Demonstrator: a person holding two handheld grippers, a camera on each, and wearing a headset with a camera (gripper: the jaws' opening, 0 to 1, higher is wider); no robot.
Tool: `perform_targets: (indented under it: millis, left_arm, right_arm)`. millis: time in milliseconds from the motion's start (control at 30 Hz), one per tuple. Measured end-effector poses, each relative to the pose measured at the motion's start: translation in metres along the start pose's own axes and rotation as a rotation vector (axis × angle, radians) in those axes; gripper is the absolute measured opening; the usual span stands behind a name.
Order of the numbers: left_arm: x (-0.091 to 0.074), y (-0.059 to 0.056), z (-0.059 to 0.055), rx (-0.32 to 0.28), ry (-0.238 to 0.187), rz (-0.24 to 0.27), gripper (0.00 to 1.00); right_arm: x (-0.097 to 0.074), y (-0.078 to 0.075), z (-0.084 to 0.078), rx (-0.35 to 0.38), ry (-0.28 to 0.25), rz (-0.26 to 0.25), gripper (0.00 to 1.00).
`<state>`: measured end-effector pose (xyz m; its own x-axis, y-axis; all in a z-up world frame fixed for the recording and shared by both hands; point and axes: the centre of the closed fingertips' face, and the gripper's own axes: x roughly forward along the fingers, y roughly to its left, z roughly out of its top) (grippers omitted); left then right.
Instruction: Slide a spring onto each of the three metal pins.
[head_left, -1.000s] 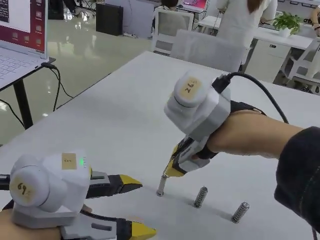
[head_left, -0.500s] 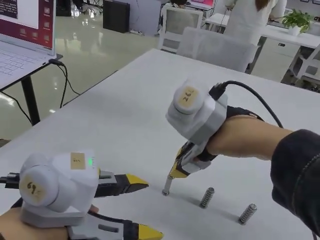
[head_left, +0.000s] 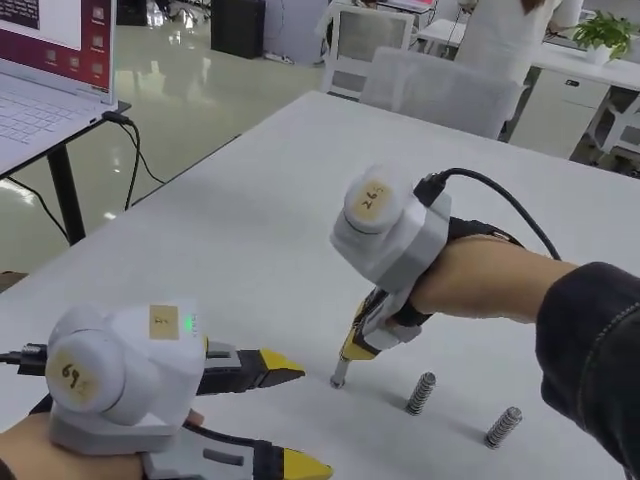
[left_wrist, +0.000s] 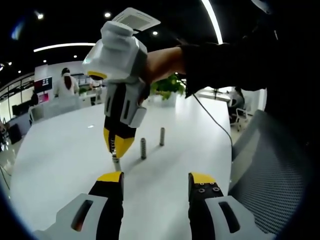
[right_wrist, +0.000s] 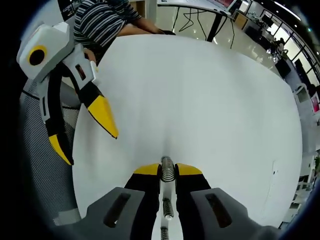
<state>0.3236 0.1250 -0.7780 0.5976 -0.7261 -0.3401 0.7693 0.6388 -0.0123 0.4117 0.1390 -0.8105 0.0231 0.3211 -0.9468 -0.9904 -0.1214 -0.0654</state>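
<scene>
Spring (right_wrist: 168, 172): upright between the right gripper's yellow tips, low over the desk.
Pin (head_left: 339, 377): stands on the desk directly under those tips; the spring seems partly around it, though the tips hide the join.
Other springs: one (head_left: 421, 393) and another (head_left: 503, 427), each upright on the desk in a row to the pin's right.
Right gripper (head_left: 356, 346): pointing down, clenched on the spring.
Left gripper (head_left: 297, 417): jaws apart, grasping nothing, near the pin on its left and apart from it.
Desk (head_left: 250, 230): white.
Laptop (head_left: 45, 60): open, on a stand well off to the left.
</scene>
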Motion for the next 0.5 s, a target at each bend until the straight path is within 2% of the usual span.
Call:
perform_targets:
  millis: [333,500]
  left_arm:
    - [0.0,0.001,-0.002,-0.006,0.005,0.001,0.45]
    - [0.0,0.0,-0.003,-0.006,0.01,0.0,0.45]
  right_arm:
    - [0.023,0.004,-0.008,0.022,0.035,0.033,0.08]
    - [0.031,0.005,-0.011,0.026,0.042,0.035,0.09]
